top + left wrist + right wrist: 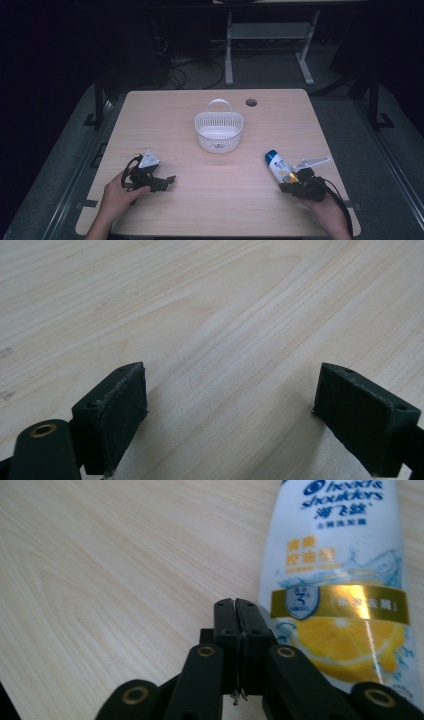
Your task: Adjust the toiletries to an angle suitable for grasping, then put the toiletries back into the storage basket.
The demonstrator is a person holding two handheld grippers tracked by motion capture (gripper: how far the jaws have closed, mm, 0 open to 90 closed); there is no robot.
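A white shampoo bottle (278, 165) with a blue cap lies on its side on the right part of the wooden table (225, 200). My right gripper (287, 186) rests just beside the bottle's lower end. In the right gripper view the gripper (235, 605) is shut with nothing between its jaws, and the bottle (345, 580), printed with a lemon, lies against the table right beside them. My left gripper (167, 183) rests on the left part of the table. Its jaws (230, 410) stand wide open over bare wood.
A white plastic basket (200, 135) with a handle stands upright at the table's middle, towards the back. A round cable hole (251, 102) sits behind it. Beyond the table are a dark floor, cables and desk legs (229, 55).
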